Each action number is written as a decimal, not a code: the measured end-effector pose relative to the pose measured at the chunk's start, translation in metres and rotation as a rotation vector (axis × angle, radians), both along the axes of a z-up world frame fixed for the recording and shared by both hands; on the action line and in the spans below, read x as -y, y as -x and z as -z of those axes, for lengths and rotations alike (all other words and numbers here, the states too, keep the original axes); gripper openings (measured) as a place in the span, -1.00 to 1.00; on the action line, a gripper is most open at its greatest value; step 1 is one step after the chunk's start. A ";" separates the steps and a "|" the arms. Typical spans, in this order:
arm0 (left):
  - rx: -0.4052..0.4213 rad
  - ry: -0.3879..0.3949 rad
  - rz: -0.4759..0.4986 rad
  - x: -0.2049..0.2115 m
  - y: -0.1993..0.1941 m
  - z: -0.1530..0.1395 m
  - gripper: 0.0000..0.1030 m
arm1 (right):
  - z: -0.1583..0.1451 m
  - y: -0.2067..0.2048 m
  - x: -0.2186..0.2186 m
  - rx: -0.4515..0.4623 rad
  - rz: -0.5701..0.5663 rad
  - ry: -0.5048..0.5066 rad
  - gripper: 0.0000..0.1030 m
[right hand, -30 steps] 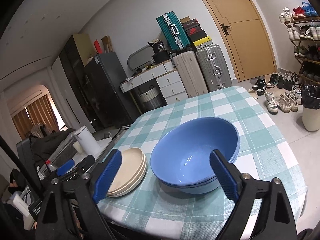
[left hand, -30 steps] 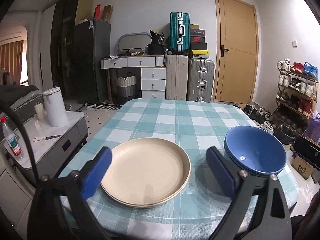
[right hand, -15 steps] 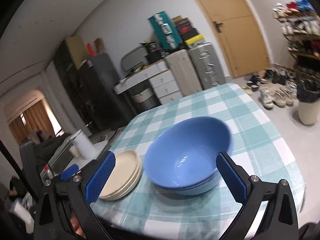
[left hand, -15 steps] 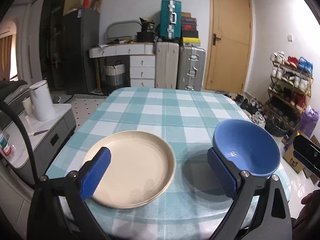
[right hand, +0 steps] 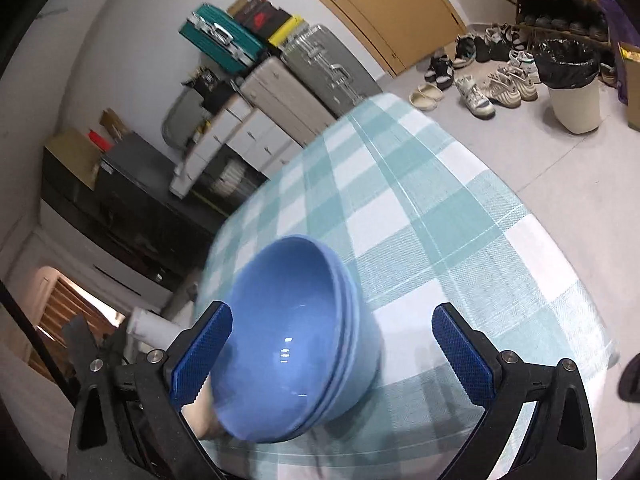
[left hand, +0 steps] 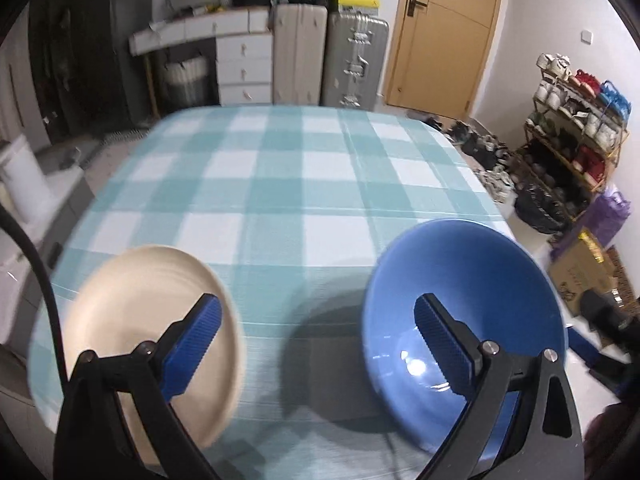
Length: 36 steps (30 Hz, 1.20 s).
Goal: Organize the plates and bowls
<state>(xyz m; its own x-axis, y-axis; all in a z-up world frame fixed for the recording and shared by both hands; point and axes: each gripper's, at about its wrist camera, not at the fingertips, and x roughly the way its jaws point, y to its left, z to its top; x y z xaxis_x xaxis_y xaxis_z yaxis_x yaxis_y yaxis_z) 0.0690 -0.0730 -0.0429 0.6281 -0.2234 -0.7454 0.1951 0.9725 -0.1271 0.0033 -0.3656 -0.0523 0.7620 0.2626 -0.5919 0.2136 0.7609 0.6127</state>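
So on the desk (left hand: 280,184) with the teal check cloth: beige plates (left hand: 132,300) at about 8 o'clock in the left view, blurry, so I can't count the stack. Left tongs (left hand: 316,344) are wide open with nothing between them. Blue bowls (right hand: 296,336) sit at 4 o'clock there; the right view shows three nested rims, I think. Right tongs (right hand: 332,352) are spread fully open around them, not touching. The plates are mostly hidden in that view.

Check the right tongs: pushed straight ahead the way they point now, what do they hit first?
Most likely the stacked blue bowls. The right tongs are open and nothing is gripped. The bowls sit left of centre in the gap, nearer the left pad; depth is unclear, so contact isn't certain.
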 end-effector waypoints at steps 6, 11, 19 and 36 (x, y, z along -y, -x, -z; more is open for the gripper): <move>-0.075 -0.032 0.043 0.023 -0.015 0.016 0.90 | 0.013 -0.020 0.001 -0.065 -0.039 0.011 0.95; -0.172 -0.012 0.063 0.032 -0.031 0.032 0.87 | 0.026 -0.038 -0.005 -0.136 -0.091 0.016 0.66; -0.286 0.032 0.094 0.036 -0.041 0.050 0.24 | 0.044 -0.056 -0.019 -0.234 -0.137 0.013 0.05; -0.257 0.053 0.117 0.039 -0.028 0.038 -0.61 | 0.046 -0.058 -0.034 -0.234 -0.141 0.162 -0.68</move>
